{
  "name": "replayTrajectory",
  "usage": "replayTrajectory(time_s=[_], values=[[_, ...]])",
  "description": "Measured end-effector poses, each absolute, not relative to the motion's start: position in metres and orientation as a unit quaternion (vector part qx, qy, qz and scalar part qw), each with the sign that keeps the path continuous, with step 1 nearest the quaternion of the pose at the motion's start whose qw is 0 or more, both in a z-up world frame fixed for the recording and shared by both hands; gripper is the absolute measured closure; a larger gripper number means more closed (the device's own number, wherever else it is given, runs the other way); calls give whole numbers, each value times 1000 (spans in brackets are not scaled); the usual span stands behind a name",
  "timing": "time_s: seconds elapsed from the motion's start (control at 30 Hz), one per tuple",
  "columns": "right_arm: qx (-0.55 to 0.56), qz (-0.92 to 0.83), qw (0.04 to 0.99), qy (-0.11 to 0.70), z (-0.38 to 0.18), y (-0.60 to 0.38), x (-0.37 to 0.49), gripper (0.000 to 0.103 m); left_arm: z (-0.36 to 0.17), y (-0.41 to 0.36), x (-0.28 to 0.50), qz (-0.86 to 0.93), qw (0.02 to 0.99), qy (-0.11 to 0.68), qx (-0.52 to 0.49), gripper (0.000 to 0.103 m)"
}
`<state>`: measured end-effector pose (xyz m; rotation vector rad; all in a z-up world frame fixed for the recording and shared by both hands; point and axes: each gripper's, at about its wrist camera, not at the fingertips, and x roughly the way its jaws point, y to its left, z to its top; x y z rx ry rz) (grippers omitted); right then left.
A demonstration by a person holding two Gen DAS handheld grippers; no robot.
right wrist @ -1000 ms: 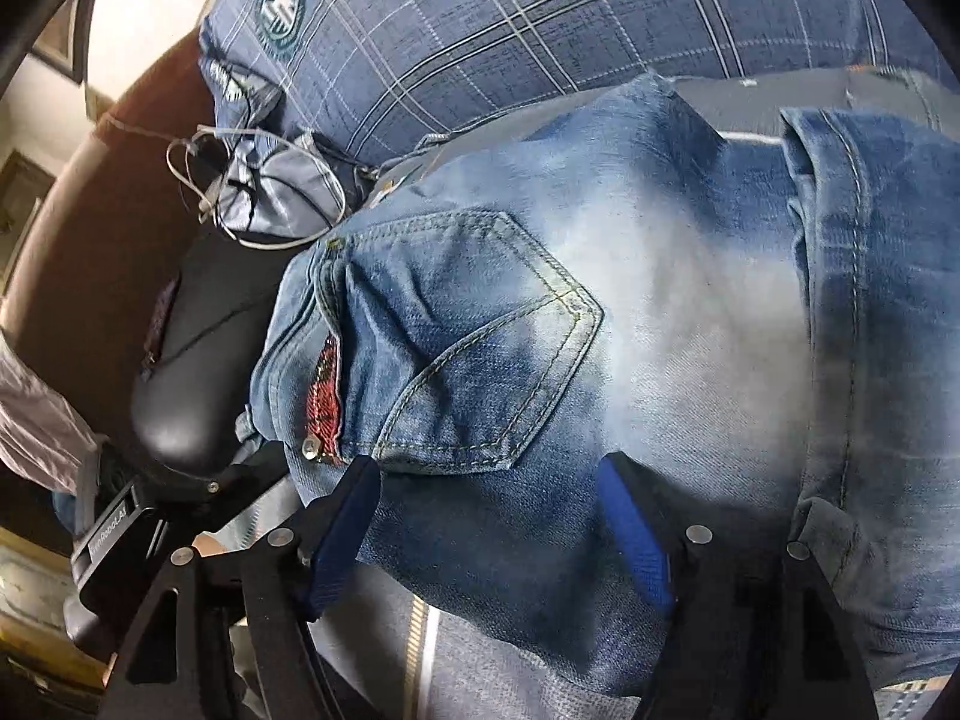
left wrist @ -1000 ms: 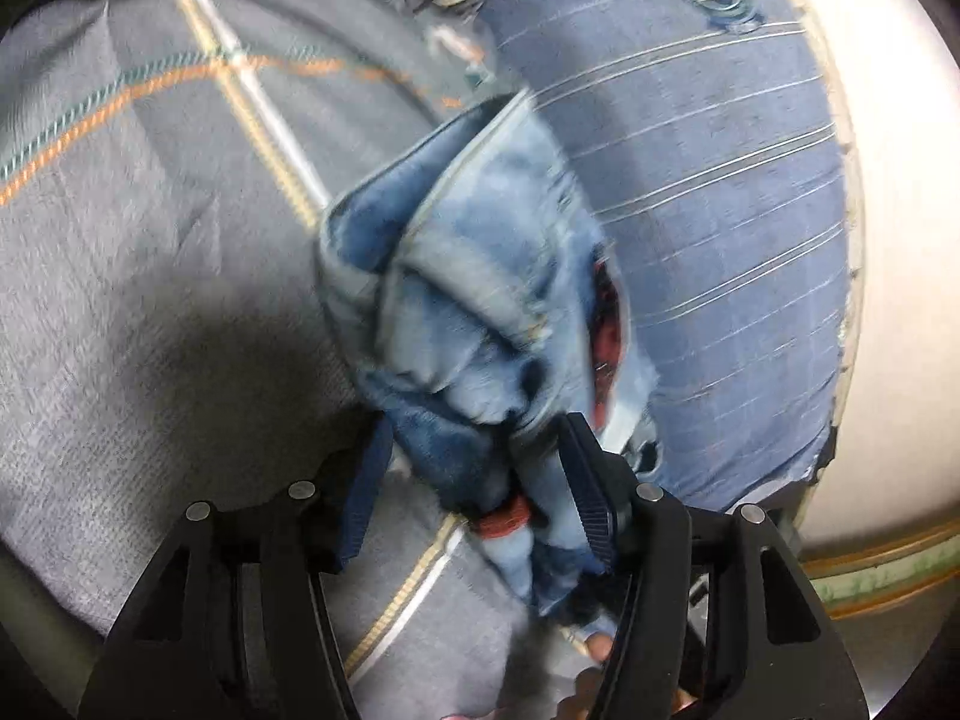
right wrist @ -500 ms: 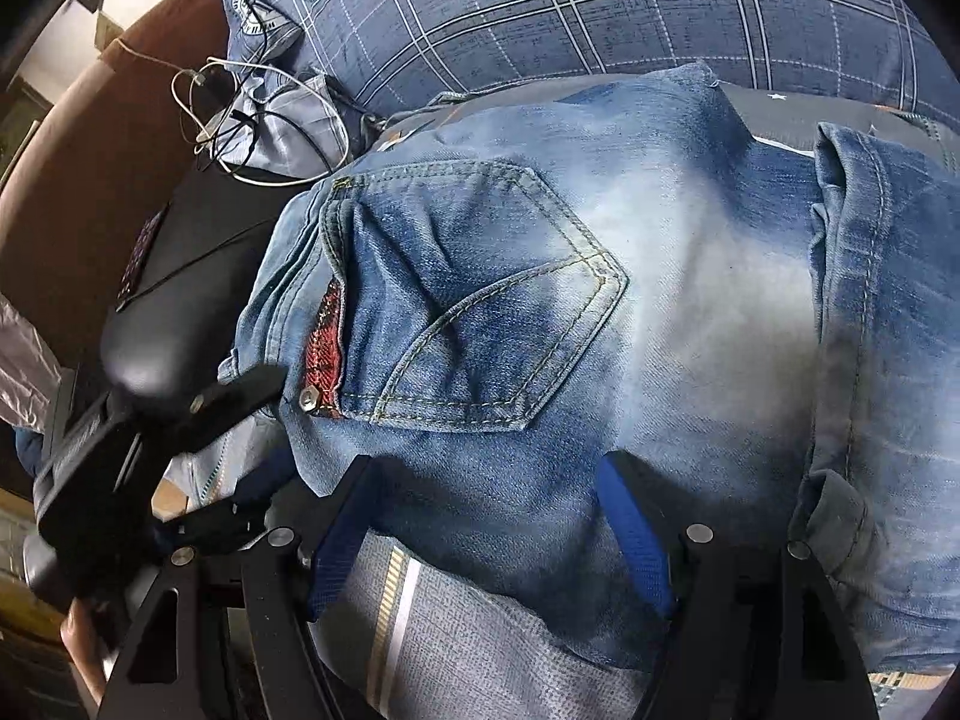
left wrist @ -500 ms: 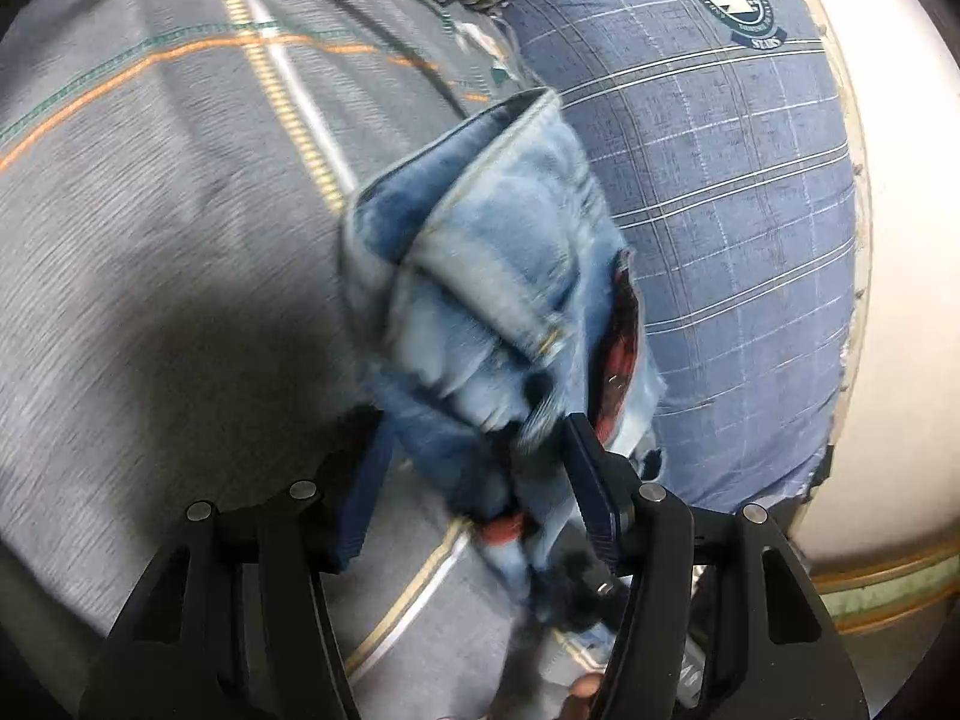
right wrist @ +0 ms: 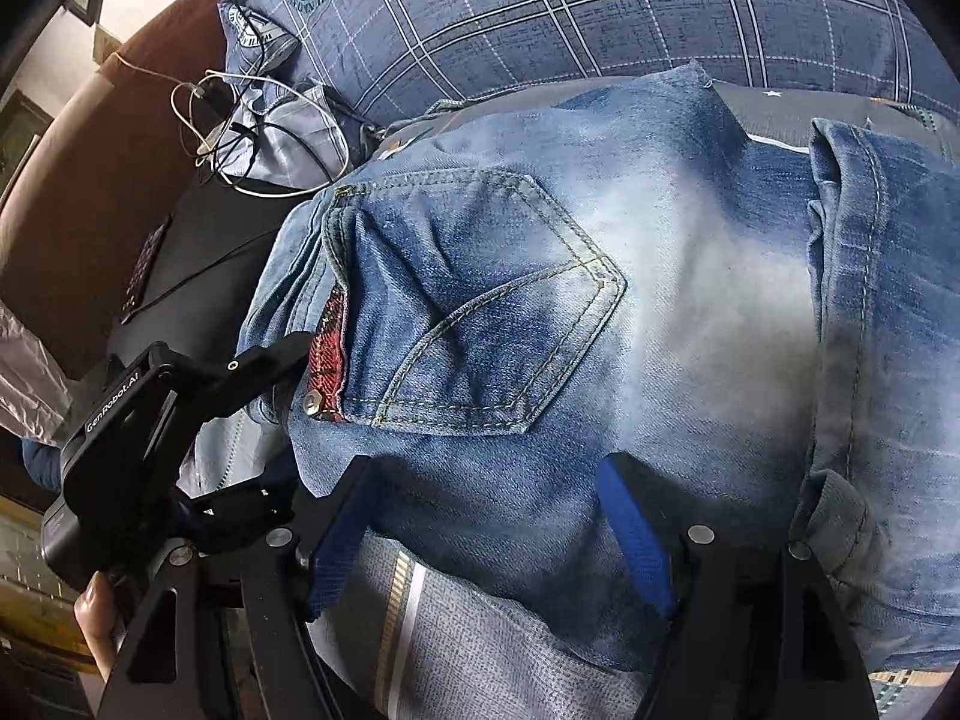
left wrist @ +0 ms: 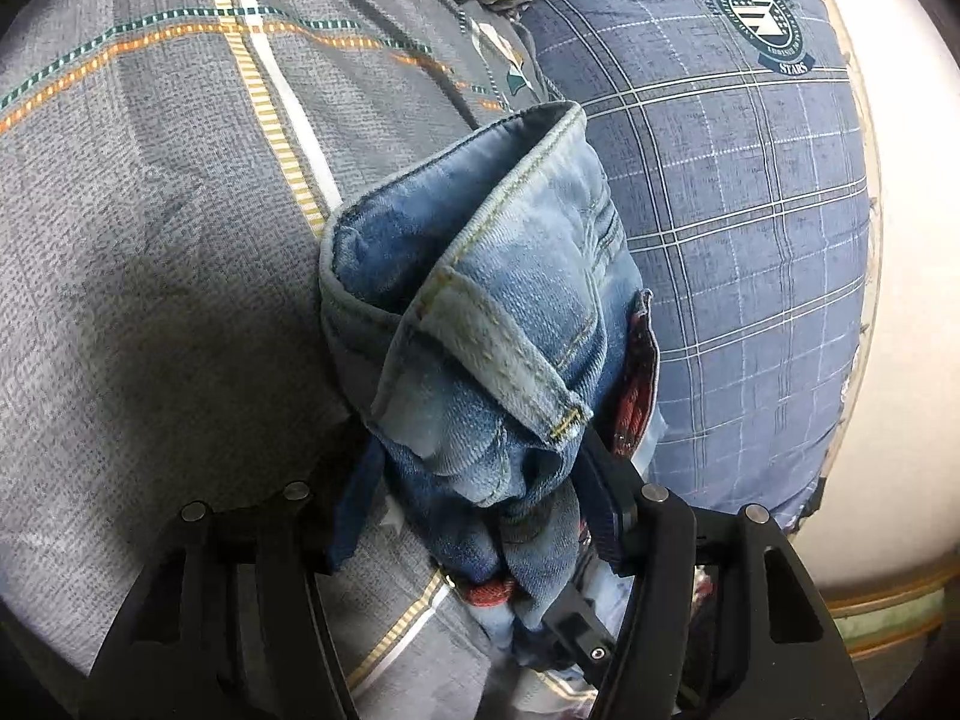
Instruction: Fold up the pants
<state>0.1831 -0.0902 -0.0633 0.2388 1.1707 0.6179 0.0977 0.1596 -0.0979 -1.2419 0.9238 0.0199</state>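
Faded blue jeans (right wrist: 630, 324) lie folded on a grey striped bedsheet (left wrist: 150, 276), back pocket and a red plaid tag up. In the left wrist view the waistband end of the jeans (left wrist: 498, 348) bunches up between the fingers. My left gripper (left wrist: 474, 510) stands open around that bunched end; it also shows in the right wrist view (right wrist: 198, 414) at the jeans' left edge. My right gripper (right wrist: 486, 528) is open, its blue pads on either side of the jeans' near edge, which lies between them.
A blue plaid pillow (left wrist: 738, 228) lies beyond the jeans, also in the right wrist view (right wrist: 540, 12). White and black cables (right wrist: 240, 132) and a black object (right wrist: 198, 252) lie at the left by a brown headboard (right wrist: 72, 168).
The jeans have been lowered and spread on the sheet. The left gripper has moved in against the waistband end, nearer the right gripper.
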Motion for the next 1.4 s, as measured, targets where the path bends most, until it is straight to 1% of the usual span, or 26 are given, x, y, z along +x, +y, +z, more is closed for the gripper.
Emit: replayTrajectory(time_s=[0.03,0.07,0.13,0.2,0.27,0.4,0.57,0.7,0.77,0.9,1.0,1.17,1.27,1.33,1.4], values=[[111,287,782,542,-63,-90,183,29,-97,161,99,12,716,419,-559,57],[113,289,782,541,-63,-90,183,29,-96,162,101,17,716,423,-555,62],[115,292,781,540,-63,-90,183,29,-92,162,103,17,720,422,-551,80],[133,306,774,539,-60,-95,185,30,-75,155,105,12,746,419,-517,85],[172,322,763,534,-55,-107,187,33,-48,141,107,-3,788,409,-460,86],[261,360,750,490,-30,-146,193,34,-4,104,110,-41,849,389,-354,87],[307,388,739,457,-7,-187,196,34,31,54,123,-81,894,382,-218,87],[347,407,723,437,-1,-212,201,34,42,15,126,-127,908,378,-130,87],[362,421,718,419,7,-222,201,34,44,-15,119,-140,916,370,-66,87],[358,443,732,375,29,-244,194,34,37,-65,105,-163,920,353,40,87],[350,446,745,350,40,-256,188,33,18,-86,105,-198,907,366,62,87],[331,397,770,374,35,-269,191,32,7,-112,104,-247,889,376,87,87],[357,362,775,375,27,-286,195,32,8,-130,102,-258,881,378,120,87],[383,347,773,369,22,-302,197,32,8,-138,104,-261,877,380,135,84],[398,323,776,368,17,-314,197,32,7,-138,101,-271,875,382,126,80]])
